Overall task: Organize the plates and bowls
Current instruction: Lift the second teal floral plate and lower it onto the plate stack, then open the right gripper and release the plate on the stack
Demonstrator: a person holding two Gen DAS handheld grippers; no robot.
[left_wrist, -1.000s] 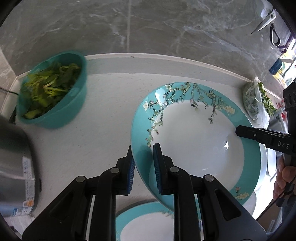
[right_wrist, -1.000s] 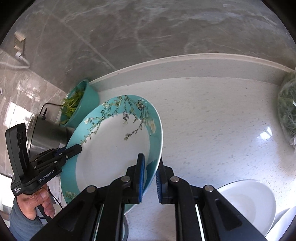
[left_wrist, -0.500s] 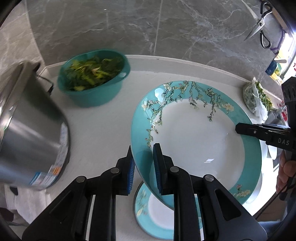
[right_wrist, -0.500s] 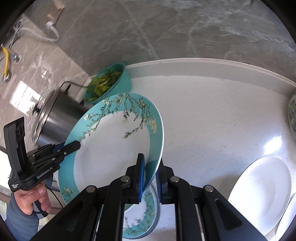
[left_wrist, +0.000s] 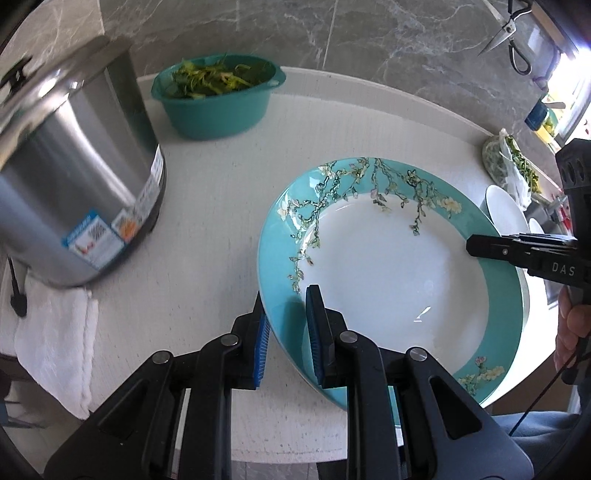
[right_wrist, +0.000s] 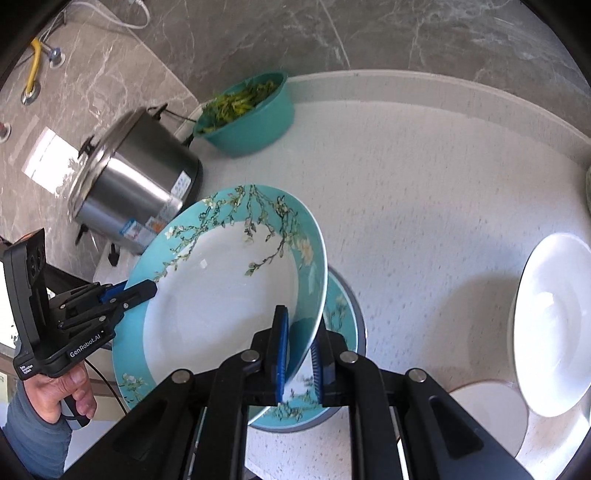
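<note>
Plate (left_wrist: pixel 391 273) with a teal rim and blossom-branch print was held off the counter (left_wrist: pixel 221 206) by both tools at once. We had the left gripper (left_wrist: pixel 286 338) clamped on its near-left rim, one blue pad under the rim and the other on the inner face. The right gripper (right_wrist: pixel 298 349) pinched the opposite rim edge the same way, jaws closed on the plate, plate tilted up toward the left in that view. In the left wrist view the right gripper's black fingers reached onto the rim from the right side. A second plate of the same pattern (right_wrist: pixel 343 314) lay flat on the counter directly below the held one, partly hidden by it. A plain white plate (right_wrist: pixel 554 321) sat further right on top of other white dishes. A steel rice cooker (left_wrist: pixel 70 177) stood to the left, with a white cloth (left_wrist: pixel 55 343) under its near side. A teal bowl of chopped greens (left_wrist: pixel 218 96) sat at the back by the marble wall. A bag of greens (left_wrist: pixel 509 162) sat at the far right; scissors (left_wrist: pixel 513 33) hung on the wall above.
</note>
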